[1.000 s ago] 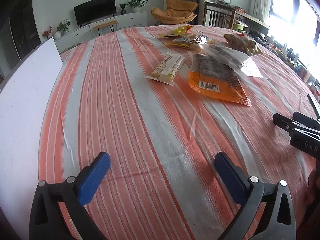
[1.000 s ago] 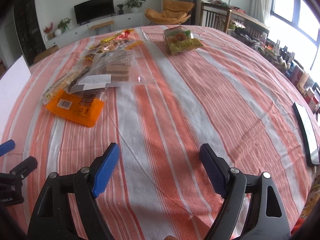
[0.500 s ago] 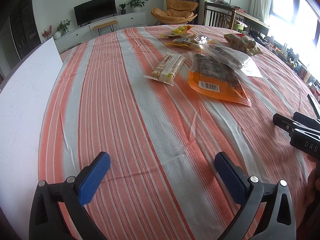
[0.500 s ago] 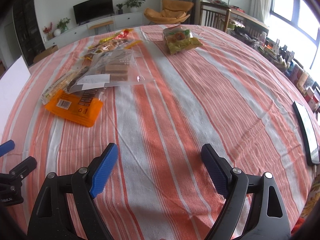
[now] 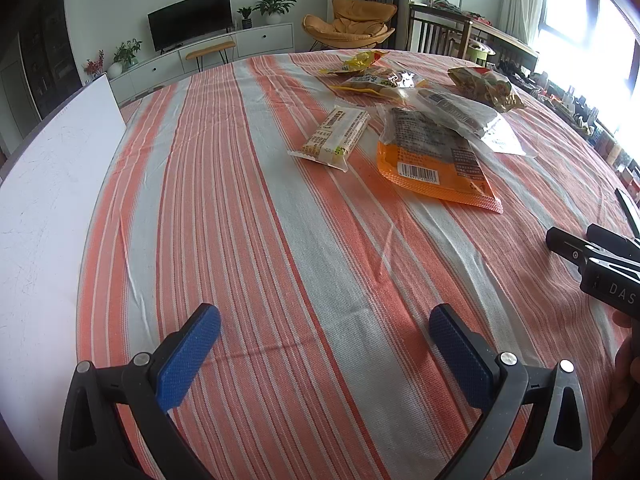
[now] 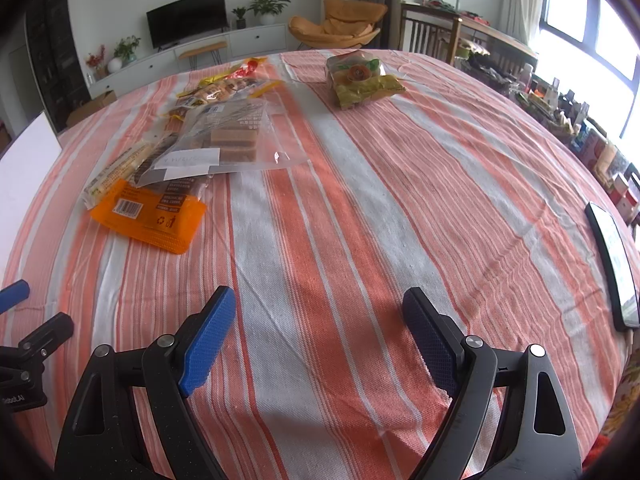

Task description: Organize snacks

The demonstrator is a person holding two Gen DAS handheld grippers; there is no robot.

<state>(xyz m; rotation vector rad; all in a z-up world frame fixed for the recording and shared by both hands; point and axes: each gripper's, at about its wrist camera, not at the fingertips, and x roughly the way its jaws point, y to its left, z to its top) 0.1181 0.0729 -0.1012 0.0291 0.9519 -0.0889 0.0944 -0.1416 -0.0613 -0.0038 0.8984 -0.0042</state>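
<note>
Several snack packs lie on the far half of a striped tablecloth. An orange pouch lies nearest, with a clear bag of wafers overlapping its far end. A cream bar pack lies left of the pouch. Yellow packs lie behind, and a green-yellow bag sits apart to the right. My left gripper is open and empty above bare cloth. My right gripper is open and empty too, well short of the snacks.
A white board lies along the table's left edge. A dark phone or tablet lies near the right edge. The right gripper's body shows at the left view's right side. Beyond the table are a TV, an orange chair and cluttered shelves.
The right gripper has crept slightly forward and its view shifted a little. The left gripper has barely moved. No snack has moved.
</note>
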